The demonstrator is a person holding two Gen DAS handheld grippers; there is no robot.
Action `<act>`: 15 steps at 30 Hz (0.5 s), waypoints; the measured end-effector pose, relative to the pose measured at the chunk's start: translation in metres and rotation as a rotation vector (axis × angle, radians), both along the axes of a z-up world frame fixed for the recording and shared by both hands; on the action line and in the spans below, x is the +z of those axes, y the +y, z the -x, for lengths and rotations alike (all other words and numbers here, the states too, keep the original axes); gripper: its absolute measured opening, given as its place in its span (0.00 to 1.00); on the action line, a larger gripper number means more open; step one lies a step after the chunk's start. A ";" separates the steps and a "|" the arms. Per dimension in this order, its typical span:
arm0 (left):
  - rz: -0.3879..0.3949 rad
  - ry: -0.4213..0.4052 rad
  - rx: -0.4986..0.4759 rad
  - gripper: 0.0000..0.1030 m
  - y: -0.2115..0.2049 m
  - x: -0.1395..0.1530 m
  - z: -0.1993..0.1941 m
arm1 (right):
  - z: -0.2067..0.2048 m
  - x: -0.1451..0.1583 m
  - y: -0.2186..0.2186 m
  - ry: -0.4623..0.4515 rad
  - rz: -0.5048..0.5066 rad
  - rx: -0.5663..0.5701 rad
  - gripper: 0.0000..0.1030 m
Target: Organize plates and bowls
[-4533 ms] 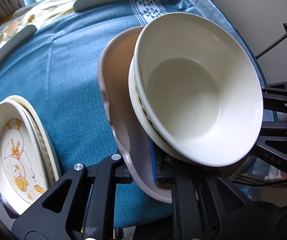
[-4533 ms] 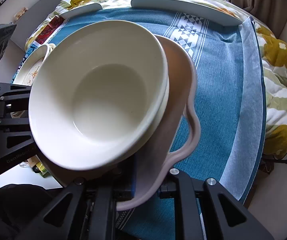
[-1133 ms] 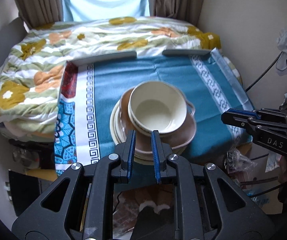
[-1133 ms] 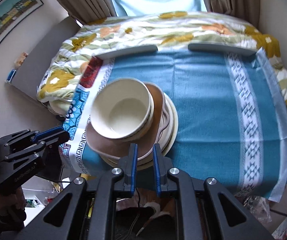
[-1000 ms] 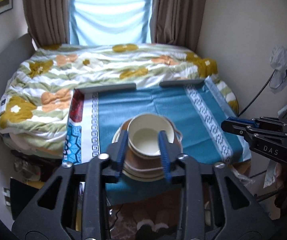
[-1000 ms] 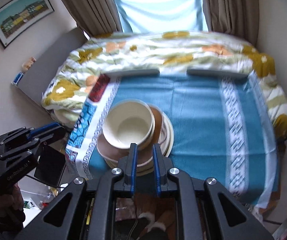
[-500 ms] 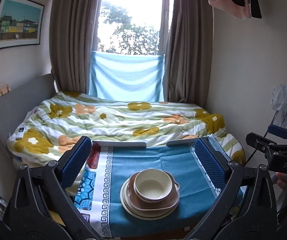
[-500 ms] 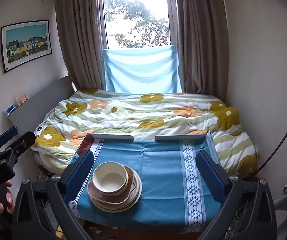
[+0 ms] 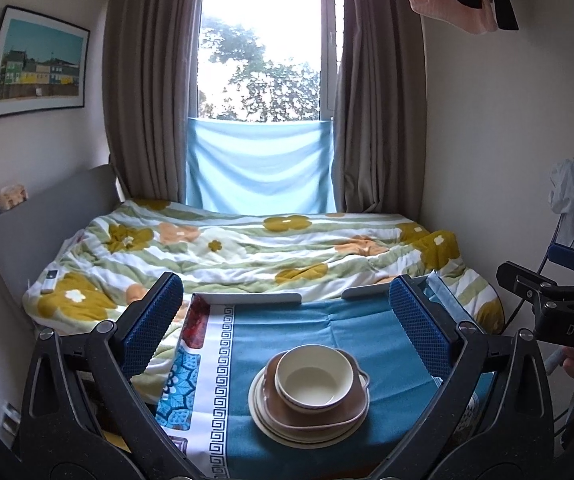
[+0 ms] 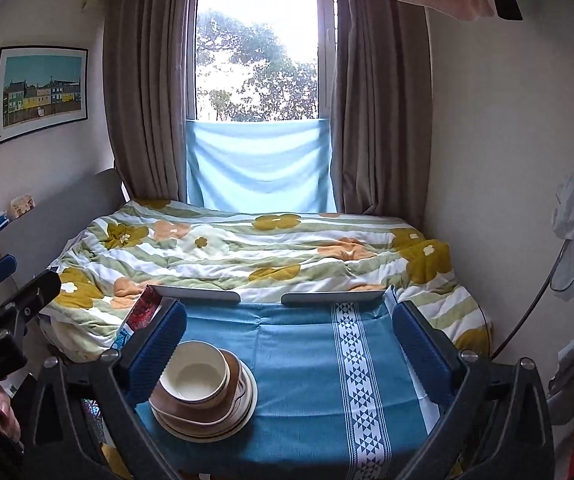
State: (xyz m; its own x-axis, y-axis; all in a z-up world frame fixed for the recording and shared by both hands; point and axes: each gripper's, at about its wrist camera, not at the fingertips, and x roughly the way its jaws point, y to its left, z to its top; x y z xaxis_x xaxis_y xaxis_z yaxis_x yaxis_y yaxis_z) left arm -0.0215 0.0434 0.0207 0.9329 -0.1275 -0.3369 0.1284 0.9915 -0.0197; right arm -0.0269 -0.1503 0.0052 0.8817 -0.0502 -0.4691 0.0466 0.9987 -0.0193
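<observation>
Both tongs (image 9: pixel 287 332) (image 10: pixel 289 338) spread wide, empty.

A flowered quilt (image 9: pixel 247 256) covers the bed beyond the blue tablecloth (image 9: pixel 307 328), with brown curtains (image 9: pixel 147 120) flanking the window (image 9: pixel 263 48) and 1 framed picture (image 9: pixel 39 64) on the wall.

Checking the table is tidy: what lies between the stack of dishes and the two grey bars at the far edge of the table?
Only bare blue cloth lies between the stack of dishes and the grey bars; both wrist views show it.

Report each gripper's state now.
Left gripper: open, holding nothing.
Right gripper: open, holding nothing.
</observation>
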 end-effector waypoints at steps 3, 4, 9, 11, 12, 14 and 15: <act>-0.011 -0.001 -0.008 1.00 -0.002 -0.001 -0.001 | -0.001 0.000 -0.001 0.000 0.001 -0.004 0.99; -0.013 0.000 -0.010 1.00 -0.003 -0.001 -0.002 | -0.001 -0.001 -0.001 0.000 0.000 -0.005 0.99; -0.013 -0.001 -0.016 1.00 -0.005 -0.003 -0.001 | 0.000 0.000 -0.001 0.001 0.003 -0.007 0.99; -0.012 -0.002 -0.015 1.00 -0.004 -0.002 0.000 | 0.000 0.000 -0.001 0.001 0.002 -0.005 0.99; -0.012 -0.003 -0.015 1.00 -0.004 -0.002 0.000 | 0.000 0.000 -0.001 0.000 0.002 -0.007 0.99; -0.012 -0.003 -0.017 1.00 -0.005 -0.002 -0.001 | 0.000 0.000 -0.003 -0.002 0.000 -0.010 0.99; -0.013 -0.002 -0.016 1.00 -0.005 -0.002 -0.001 | 0.000 0.001 -0.004 -0.003 -0.001 -0.011 0.99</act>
